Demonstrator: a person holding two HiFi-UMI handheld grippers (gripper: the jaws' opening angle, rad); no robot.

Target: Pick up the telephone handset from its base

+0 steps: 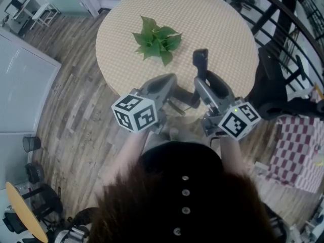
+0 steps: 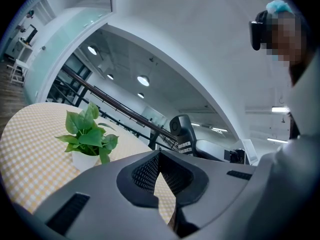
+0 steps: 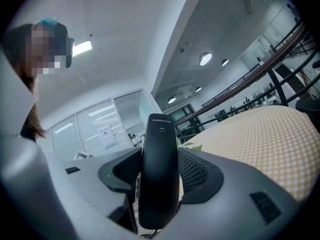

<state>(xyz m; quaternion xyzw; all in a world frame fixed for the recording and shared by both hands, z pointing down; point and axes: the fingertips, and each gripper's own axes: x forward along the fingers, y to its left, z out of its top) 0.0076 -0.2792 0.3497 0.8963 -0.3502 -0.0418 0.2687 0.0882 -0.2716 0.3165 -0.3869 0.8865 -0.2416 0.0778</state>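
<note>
The right gripper [image 3: 160, 156] has its jaws closed tight on the handset [image 3: 159, 174]. The handset is black and stands up straight between the two pads. It is up in the air over the near edge of the table [image 3: 265, 134].

The left gripper [image 2: 160, 160] holds nothing. Its jaw tips meet, and only a thin slit shows lower down, with the checked table [image 2: 30, 149] seen through it.

From the head view, the left gripper [image 1: 171, 80] and the right gripper [image 1: 201, 79] sit side by side at the near edge of the round table [image 1: 223, 19]. The handset [image 1: 201, 59] sticks up from the right one. The plant [image 1: 158, 42] is farther in on the table.

The left gripper view shows the handset [image 2: 182, 129] from its key side, with pale buttons. The right gripper view shows only its smooth back. The left gripper view also shows the plant [image 2: 90, 134] in a white pot [image 2: 85, 160], which the head view hides under the leaves.

There is one table, one plant, one handset, two grippers and two marker cubes [image 1: 135, 113] [image 1: 238, 119].
</note>
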